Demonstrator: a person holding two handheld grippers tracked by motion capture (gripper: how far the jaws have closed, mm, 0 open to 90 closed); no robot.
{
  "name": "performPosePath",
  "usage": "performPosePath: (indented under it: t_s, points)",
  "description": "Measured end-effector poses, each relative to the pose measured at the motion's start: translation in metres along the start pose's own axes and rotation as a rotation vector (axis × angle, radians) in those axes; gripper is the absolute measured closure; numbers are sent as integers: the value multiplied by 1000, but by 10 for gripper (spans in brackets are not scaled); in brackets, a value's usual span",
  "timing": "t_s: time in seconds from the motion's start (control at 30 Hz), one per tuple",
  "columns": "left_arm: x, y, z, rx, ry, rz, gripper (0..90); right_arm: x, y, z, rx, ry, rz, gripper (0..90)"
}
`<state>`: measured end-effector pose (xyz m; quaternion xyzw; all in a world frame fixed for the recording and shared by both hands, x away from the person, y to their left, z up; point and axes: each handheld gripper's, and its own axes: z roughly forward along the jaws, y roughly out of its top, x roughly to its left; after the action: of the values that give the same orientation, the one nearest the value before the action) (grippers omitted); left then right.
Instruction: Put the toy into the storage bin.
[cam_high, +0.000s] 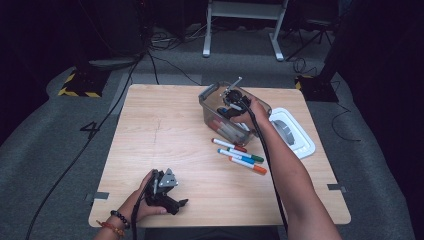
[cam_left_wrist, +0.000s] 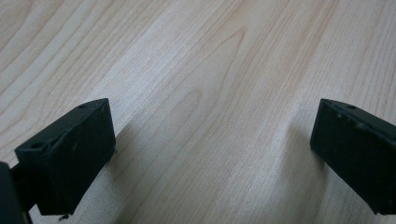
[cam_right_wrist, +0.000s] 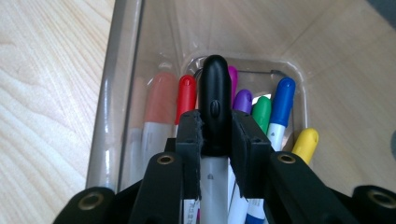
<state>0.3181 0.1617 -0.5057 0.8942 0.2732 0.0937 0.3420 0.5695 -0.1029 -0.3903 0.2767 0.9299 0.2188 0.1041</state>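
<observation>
While my right arm stretches forward across the table (cam_high: 150, 135), its right gripper (cam_right_wrist: 215, 140) tips down into the clear plastic bin (cam_high: 210, 102), pinching a black-capped marker (cam_right_wrist: 215, 93) over other markers lying inside. Four more markers (cam_high: 240, 155) lie just beside the bin. I rest the left gripper (cam_left_wrist: 210, 154) near the table's front edge, jaws spread over bare wood.

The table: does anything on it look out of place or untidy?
Yes. Four markers lie loose on the table, beside the clear bin that holds the other markers. The right tool holds a black-capped marker over that bin. Nothing looks spilled or damaged.
</observation>
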Motion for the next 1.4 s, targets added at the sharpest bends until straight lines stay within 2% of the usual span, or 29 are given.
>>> performPosePath:
  t_s: [0.07, 0.2, 0.33, 0.37, 0.43, 0.47, 0.53, 0.57, 0.67, 0.73, 0.77, 0.97, 1.1, 1.23, 1.4]
  points:
    - [0, 0, 0, 0, 0, 0, 3, 2, 1, 0, 21, 3, -17, 744]
    - [0, 0, 0, 0, 0, 0, 3, 4, 1, 2, 51, 27, -8, 744]
    - [0, 0, 0, 0, 0, 0, 3, 3, 3, 3, 63, -7, 11, 733]
    - [0, 0, 0, 0, 0, 0, 3, 3, 3, 3, 61, -19, 14, 690]
    - [0, 0, 0, 0, 0, 0, 3, 2, 3, 0, 37, -55, 33, 650]
    - [0, 0, 0, 0, 0, 0, 3, 1, 2, -3, 25, -53, 30, 644]
    - [0, 0, 0, 0, 0, 0, 3, 1, -1, -11, -40, -58, 19, 614]
    - [0, 0, 0, 0, 0, 0, 3, 1, -2, -15, -63, -61, 32, 593]
    - [0, 0, 0, 0, 0, 0, 3, 4, -8, -29, -126, -53, 12, 530]
    - [0, 0, 0, 0, 0, 0, 3, 8, -15, -42, -200, -34, 11, 482]
    - [0, 0, 0, 0, 0, 0, 3, 9, -17, -47, -217, -26, 10, 467]
    - [0, 0, 0, 0, 0, 0, 3, 22, -49, -84, -349, 6, -32, 416]
    - [0, 0, 0, 0, 1, -1, 3, 32, -75, -105, -423, 29, -51, 413]
    - [0, 0, 0, 0, 0, -1, 3, 43, -101, -116, -443, 38, -89, 418]
    - [0, 0, 0, 0, 1, -1, 3, 59, -132, -116, -434, 63, -126, 430]
